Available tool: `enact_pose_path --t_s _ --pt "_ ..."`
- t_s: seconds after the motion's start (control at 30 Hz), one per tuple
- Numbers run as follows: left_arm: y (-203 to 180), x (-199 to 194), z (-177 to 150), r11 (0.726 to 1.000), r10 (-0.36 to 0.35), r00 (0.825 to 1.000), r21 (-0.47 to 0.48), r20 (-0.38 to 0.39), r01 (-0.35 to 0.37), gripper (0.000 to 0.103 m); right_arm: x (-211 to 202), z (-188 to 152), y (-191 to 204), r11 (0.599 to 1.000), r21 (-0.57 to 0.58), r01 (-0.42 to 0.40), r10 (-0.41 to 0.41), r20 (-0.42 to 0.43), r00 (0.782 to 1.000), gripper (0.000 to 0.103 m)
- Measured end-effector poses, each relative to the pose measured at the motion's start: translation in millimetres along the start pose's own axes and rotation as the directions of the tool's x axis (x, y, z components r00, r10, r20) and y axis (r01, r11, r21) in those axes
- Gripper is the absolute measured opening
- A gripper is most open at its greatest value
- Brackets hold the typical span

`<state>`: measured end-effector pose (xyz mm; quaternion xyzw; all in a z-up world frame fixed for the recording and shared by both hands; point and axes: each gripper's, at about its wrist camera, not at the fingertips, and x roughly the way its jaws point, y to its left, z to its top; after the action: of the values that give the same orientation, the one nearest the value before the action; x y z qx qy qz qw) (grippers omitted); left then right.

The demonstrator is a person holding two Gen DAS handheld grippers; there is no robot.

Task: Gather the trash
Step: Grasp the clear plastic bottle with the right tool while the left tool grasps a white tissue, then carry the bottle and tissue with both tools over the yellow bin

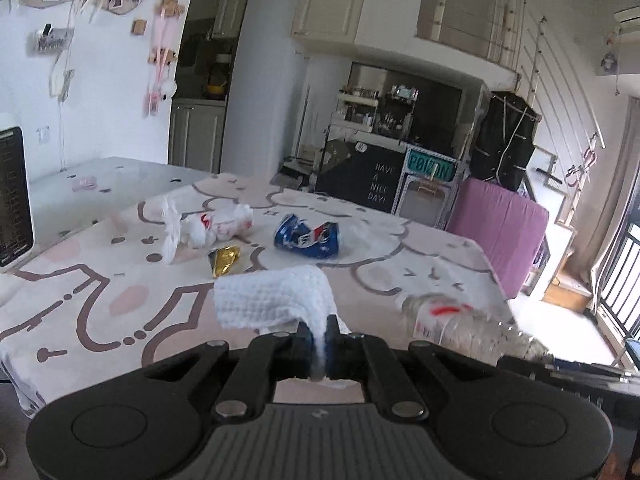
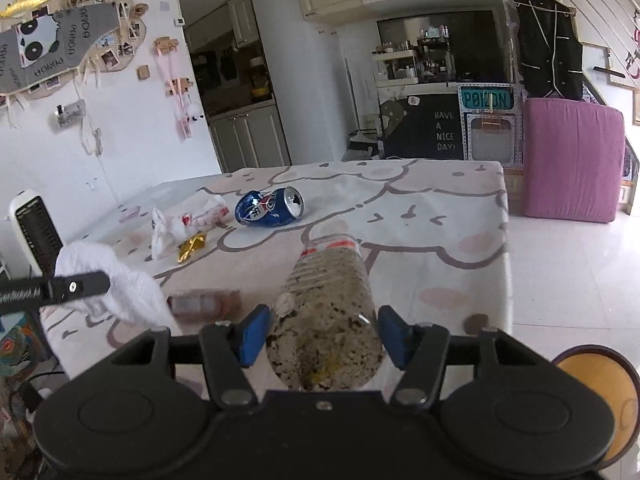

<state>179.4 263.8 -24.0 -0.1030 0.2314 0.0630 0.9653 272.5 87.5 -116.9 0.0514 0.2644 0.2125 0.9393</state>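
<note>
2 grippers: left gripper [image 1: 319,338] pinches tissue [image 1: 272,296]; right gripper [image 2: 322,334] clamps bottle [image 2: 326,320].

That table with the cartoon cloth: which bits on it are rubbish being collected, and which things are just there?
Rubbish for collecting:
white tissue, pinched in the left gripper
plastic bottle, between the right gripper pads
blue can
white wrapper
gold foil

Just there:
table
white heater
pink mattress
</note>
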Motion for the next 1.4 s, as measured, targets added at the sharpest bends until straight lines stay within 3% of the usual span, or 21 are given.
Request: enact_pose_path --t_s 0.27,0.43,0.5,0.57,0.67,0.8,0.9,1.1,1.4 --pt "-24.4 -20.3 -27.1 0.998 -0.045 0.999 -0.038 -0.016 0.045 0.005 -50.2 -31.3 -17.3 1.0 -0.014 -0.002 0.002 -0.038 0.999 0.061" --pt "-32.7 -14.4 -50.5 0.994 -0.072 0.995 -0.084 -0.069 0.066 0.005 -49.1 -56.4 -24.1 0.999 -0.034 0.024 -0.027 -0.111 0.993 0.062" --pt "-36.3 -12.5 -56.6 0.994 -0.07 0.994 -0.084 -0.082 0.063 0.005 -48.0 -58.9 -20.9 0.999 -0.037 0.033 -0.037 -0.109 0.993 0.066" --pt "-39.7 -10.7 -59.6 0.996 -0.068 0.994 -0.071 -0.089 0.061 0.005 -44.9 -59.1 -14.0 0.996 -0.07 0.061 -0.069 -0.108 0.992 0.077" --pt "-42.5 -9.3 -60.5 0.996 -0.07 0.994 -0.062 -0.089 0.064 0.005 -38.6 -60.5 -6.6 0.992 -0.094 0.083 -0.092 -0.099 0.991 0.079" --pt "-43.5 -7.8 -62.9 0.996 -0.072 0.993 -0.058 -0.095 0.066 0.005 -26.2 -62.4 -0.7 0.984 -0.128 0.128 -0.139 -0.084 0.987 0.077" --pt "-44.7 -5.5 -64.5 0.996 -0.07 0.992 -0.054 -0.108 0.064 0.005 -17.1 -62.2 -3.3 0.983 -0.11 0.145 -0.156 -0.091 0.984 0.063" --pt "-49.5 -10.8 -61.9 0.998 -0.058 0.993 -0.036 -0.102 0.055 0.005 -25.8 -57.4 -18.0 0.995 -0.045 0.088 -0.092 -0.084 0.992 0.061" --pt "-77.1 -38.7 -44.0 0.998 -0.059 0.998 0.015 -0.027 0.059 0.005 -69.0 -37.4 -32.4 0.998 -0.017 0.055 -0.055 0.014 0.998 0.06"
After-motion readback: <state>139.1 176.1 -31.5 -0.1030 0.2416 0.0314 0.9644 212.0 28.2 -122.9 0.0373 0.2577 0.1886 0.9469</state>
